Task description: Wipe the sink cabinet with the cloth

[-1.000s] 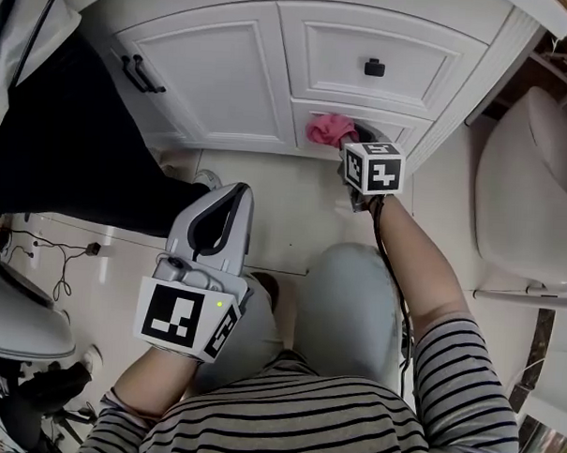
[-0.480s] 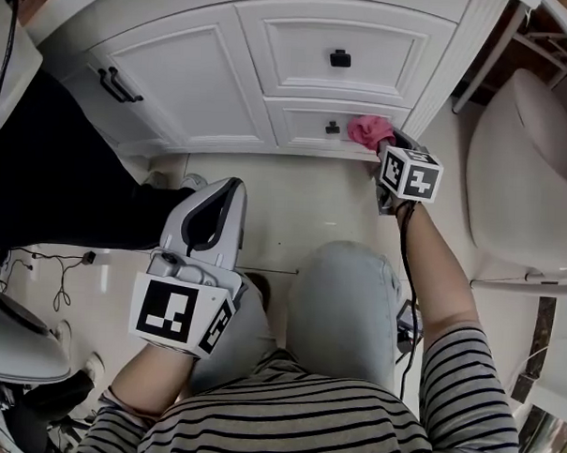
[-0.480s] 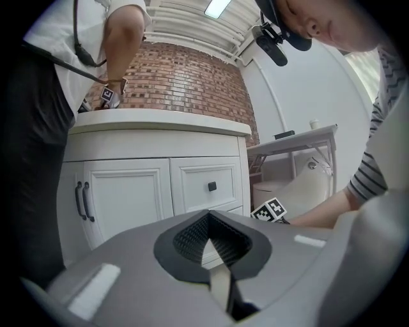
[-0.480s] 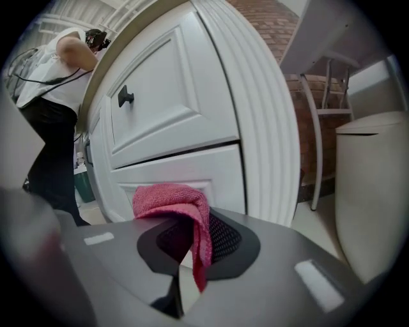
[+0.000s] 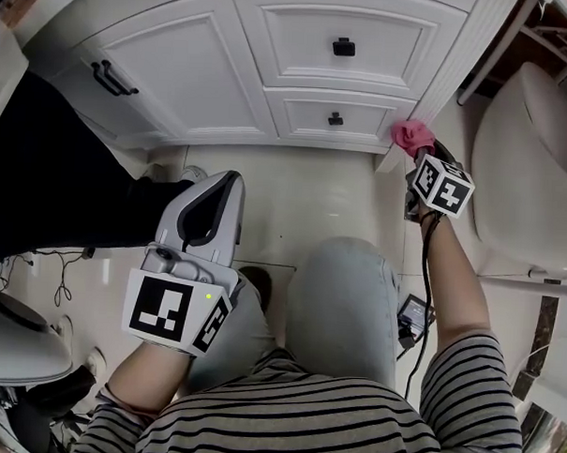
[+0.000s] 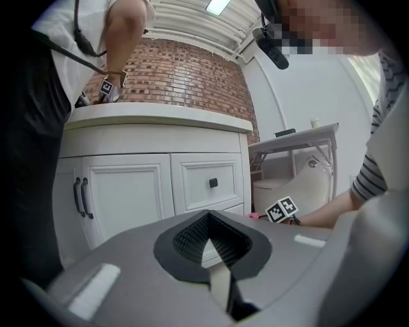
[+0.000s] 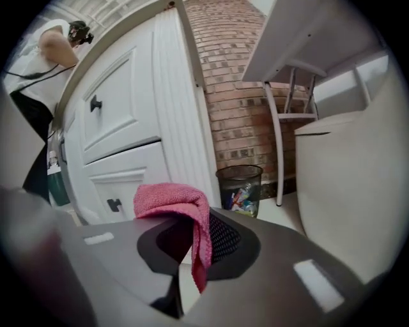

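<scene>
The white sink cabinet (image 5: 206, 77) fills the top of the head view, with a door on the left and two drawers on the right. My right gripper (image 5: 418, 148) is shut on a pink cloth (image 5: 411, 134) and holds it against the fluted corner post at the cabinet's bottom right, just past the lower drawer (image 5: 307, 117). In the right gripper view the cloth (image 7: 176, 199) bunches over the jaws and hangs down between them, beside the cabinet (image 7: 128, 115). My left gripper (image 5: 231, 189) hovers over the floor away from the cabinet (image 6: 128, 191), shut and holding nothing.
A white toilet (image 5: 530, 175) stands close on the right of the cloth. A black waste bin (image 7: 239, 185) and a metal stand (image 7: 287, 96) sit by the brick wall behind the cabinet's corner. Another person in black (image 5: 61, 164) stands at the cabinet's left. Cables (image 5: 38, 252) lie on the floor.
My right gripper has carried the cloth rightward, from the lower drawer's front to the cabinet's right corner post. The left gripper has barely moved.
</scene>
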### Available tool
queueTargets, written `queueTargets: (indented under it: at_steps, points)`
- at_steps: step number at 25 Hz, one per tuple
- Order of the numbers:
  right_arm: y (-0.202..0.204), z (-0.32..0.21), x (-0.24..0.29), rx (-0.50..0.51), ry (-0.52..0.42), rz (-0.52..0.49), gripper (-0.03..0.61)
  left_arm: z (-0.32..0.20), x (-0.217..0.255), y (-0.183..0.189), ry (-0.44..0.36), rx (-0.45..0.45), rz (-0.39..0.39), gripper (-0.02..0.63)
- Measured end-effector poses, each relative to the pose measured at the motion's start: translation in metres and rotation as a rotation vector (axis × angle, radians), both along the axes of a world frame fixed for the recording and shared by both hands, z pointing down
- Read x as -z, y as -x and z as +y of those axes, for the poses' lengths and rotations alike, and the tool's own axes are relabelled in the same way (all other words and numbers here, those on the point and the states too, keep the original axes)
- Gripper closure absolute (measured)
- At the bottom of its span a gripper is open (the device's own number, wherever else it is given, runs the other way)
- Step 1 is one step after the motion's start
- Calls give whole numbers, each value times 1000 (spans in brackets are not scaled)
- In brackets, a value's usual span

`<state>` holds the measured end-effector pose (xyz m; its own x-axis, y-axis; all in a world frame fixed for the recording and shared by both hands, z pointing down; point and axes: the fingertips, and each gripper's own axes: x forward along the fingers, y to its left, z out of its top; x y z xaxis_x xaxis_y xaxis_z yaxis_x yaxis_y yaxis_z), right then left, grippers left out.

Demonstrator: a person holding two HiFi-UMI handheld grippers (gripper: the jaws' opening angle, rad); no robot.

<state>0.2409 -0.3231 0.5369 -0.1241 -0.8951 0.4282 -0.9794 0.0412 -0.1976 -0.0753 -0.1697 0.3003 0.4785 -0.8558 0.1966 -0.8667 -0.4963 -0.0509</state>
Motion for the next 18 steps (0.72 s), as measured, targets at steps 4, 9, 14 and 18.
queueTargets:
  at_steps: [4,9,14,18]
  points:
    - [95,17,-6,290,-33,18,539,-3,-2,16,12,25,20,613]
    - [212,10,-34,569,-19,-31,540,-2,0,29,13,38,39,614]
    - [270,-14,-54,624,26,-66,540,-3,-1,39,6,51,21,612]
    - [281,-29,-61,594,38,-33,540,-6,-4,39,3,49,6,612]
